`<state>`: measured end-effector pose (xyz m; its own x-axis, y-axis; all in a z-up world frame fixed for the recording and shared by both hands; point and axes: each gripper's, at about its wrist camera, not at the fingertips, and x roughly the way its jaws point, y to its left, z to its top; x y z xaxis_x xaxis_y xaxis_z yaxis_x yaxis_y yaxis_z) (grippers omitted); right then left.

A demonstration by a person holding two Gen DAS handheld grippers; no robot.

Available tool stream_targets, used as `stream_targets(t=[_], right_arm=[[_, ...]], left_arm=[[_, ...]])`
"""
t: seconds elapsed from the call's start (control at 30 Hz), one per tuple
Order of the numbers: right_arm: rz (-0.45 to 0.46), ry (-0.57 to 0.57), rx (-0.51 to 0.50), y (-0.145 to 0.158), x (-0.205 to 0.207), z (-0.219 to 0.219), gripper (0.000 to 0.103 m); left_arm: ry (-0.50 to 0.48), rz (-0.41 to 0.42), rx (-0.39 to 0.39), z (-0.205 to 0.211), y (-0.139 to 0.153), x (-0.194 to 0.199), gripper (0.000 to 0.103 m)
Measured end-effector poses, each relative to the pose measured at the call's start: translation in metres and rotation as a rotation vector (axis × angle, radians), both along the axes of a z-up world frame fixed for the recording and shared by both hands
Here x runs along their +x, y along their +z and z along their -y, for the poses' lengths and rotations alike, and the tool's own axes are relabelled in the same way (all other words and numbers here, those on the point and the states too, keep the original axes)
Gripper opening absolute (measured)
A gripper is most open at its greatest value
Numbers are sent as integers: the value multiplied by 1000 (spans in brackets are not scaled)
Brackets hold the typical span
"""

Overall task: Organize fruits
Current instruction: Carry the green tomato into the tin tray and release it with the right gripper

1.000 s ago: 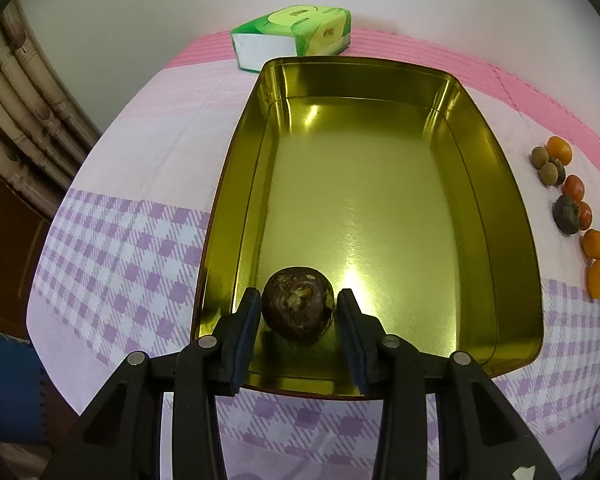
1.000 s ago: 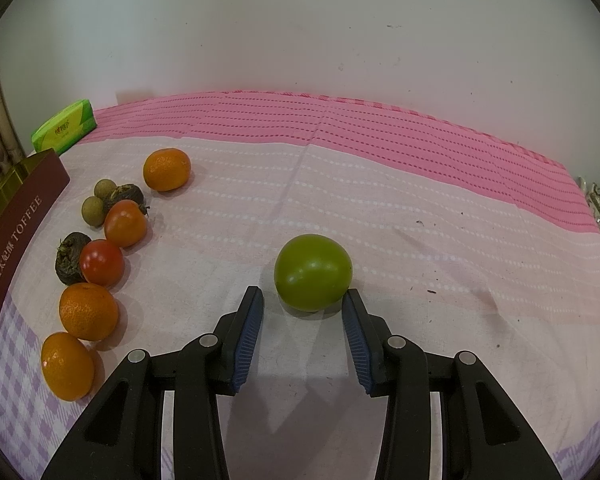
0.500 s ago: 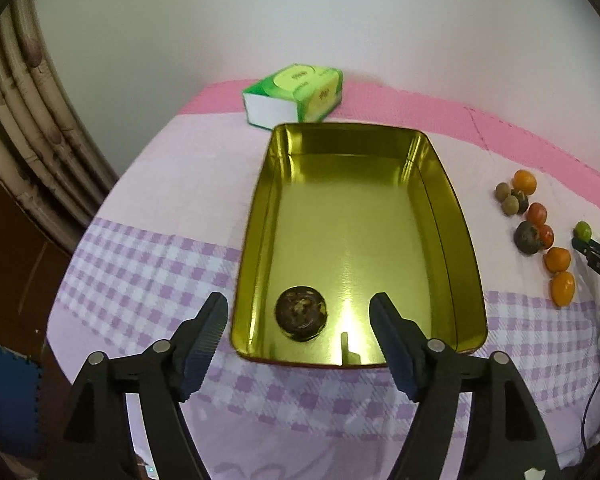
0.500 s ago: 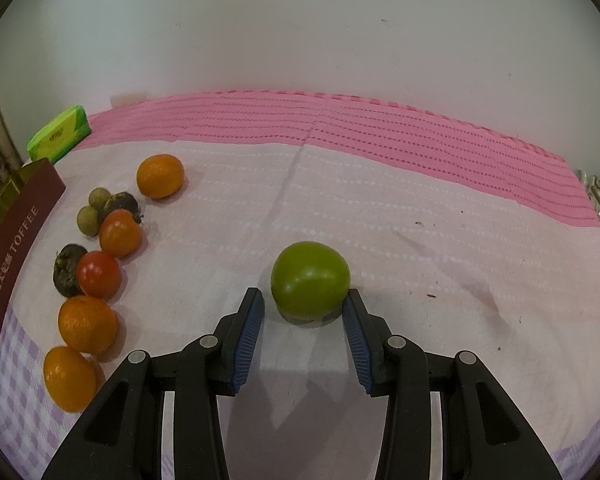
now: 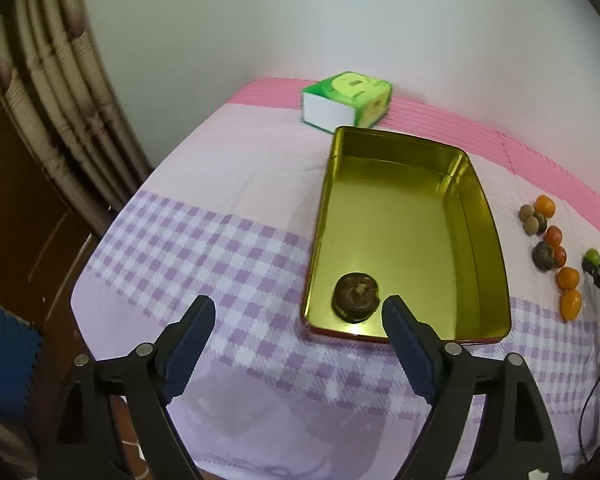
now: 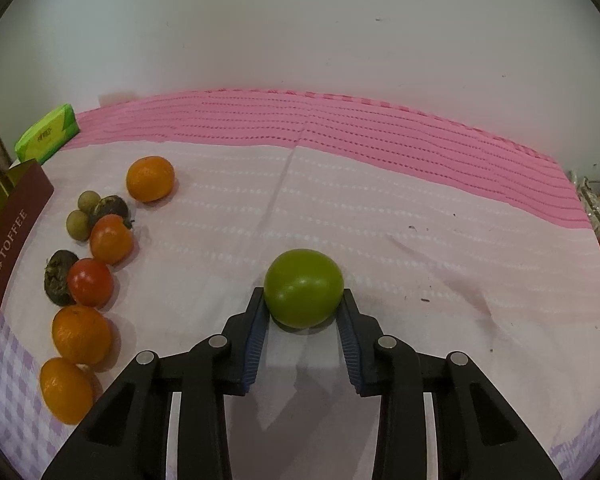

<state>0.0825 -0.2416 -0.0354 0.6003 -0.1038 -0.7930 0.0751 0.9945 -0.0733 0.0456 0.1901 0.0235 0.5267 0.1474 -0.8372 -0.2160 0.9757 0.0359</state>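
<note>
A dark brown fruit (image 5: 356, 297) lies alone in the near left corner of the gold tin tray (image 5: 400, 216). My left gripper (image 5: 298, 306) hangs above and in front of the tray; its jaws are opening, with nothing between them. In the right wrist view my right gripper (image 6: 303, 298) is shut on a round green fruit (image 6: 303, 288) that sits low over the pink cloth, with a blue pad pressing on each side. Left of it lies a curved row of fruits: oranges (image 6: 150, 179), tomatoes (image 6: 111, 239), a dark fruit (image 6: 58, 276) and small brown ones (image 6: 78, 224).
A green tissue box (image 5: 346, 102) stands behind the tray near the wall. The tray's red side marked TOFFEE (image 6: 8, 244) borders the fruit row on the left. A curtain (image 5: 60, 120) hangs beyond the table's left edge. Pink cloth stretches right of the green fruit.
My left gripper let go of the dark fruit, opened wide and drew up and back from the tray. My right gripper's pads closed onto the green fruit.
</note>
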Motion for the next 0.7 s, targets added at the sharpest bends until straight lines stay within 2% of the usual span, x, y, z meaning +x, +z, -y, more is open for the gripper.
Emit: stream_targets(t=[0.07, 0.3, 0.53, 0.7], right_arm=[[3, 2, 5, 4, -3, -2, 36], [55, 70, 45, 38, -14, -36, 36], [77, 265, 97, 66, -15, -126, 36], [55, 408, 129, 71, -19, -195, 36]], left_arm=[[31, 6, -10, -6, -1, -2, 91], [133, 26, -44, -27, -4, -5, 95], [192, 61, -36, -39, 1, -8, 100], [230, 65, -15, -44, 2, -9, 100]])
